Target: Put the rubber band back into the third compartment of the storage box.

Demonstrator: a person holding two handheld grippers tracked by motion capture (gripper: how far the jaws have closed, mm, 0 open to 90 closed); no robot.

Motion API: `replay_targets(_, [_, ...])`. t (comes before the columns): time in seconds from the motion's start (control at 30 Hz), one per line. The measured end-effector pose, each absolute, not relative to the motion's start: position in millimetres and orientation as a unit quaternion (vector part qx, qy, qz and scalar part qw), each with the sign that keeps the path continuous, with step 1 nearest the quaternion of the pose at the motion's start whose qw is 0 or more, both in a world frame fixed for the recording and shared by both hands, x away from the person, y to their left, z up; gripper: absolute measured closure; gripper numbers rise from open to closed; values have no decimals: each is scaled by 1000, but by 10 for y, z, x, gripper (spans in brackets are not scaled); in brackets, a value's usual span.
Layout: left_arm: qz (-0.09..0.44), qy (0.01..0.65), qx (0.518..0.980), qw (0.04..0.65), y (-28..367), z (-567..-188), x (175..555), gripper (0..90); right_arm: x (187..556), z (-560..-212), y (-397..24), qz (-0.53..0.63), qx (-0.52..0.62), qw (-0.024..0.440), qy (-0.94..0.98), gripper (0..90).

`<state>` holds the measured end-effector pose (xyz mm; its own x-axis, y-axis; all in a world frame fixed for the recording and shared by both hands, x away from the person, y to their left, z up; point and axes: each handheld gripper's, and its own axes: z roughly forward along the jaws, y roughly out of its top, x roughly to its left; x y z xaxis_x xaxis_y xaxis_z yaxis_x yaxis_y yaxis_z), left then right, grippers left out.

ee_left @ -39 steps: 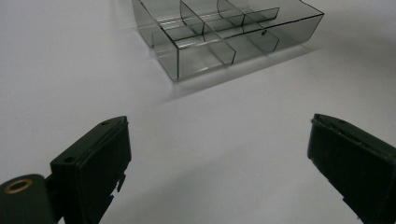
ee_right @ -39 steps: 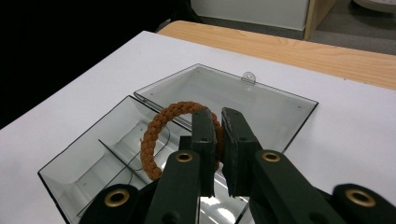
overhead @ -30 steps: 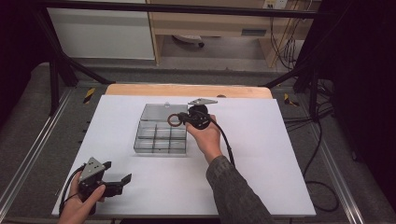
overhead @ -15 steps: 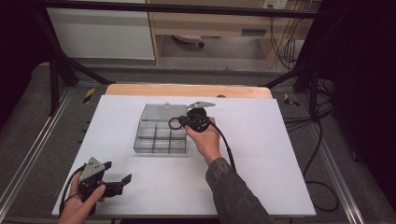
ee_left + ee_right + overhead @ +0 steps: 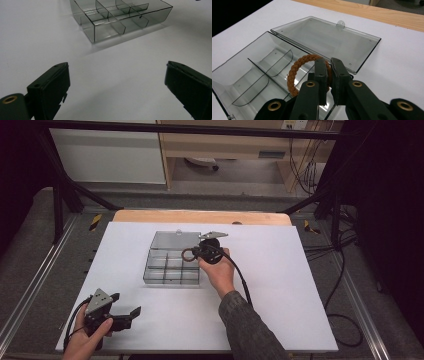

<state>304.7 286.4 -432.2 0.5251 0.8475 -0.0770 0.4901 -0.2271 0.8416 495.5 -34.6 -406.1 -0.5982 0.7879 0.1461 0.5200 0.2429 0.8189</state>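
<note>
A clear plastic compartment box lies on the white table with its lid folded open behind it. My right gripper hovers over the box's right side, shut on a brown braided bracelet. In the right gripper view the jaws pinch the bracelet at its rim, and it hangs above the divided box, in front of the flat lid. My left gripper rests at the table's front left, open and holding nothing. Its view has the jaws wide apart, facing the box.
The white tabletop has free room to the right of the box and in front of it. A wooden strip runs along the far edge. Cables hang off the right side, beside dark frame rails.
My right gripper with the bracelet has drifted slightly toward the near side over the box. The left gripper has stayed in place.
</note>
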Motion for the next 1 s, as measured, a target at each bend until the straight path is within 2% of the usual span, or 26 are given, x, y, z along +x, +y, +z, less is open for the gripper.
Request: replay_targets(1.0, [205,439,759,435,2857,-4323,3046,62,4946,-4203,-290,412,423,166,790,839])
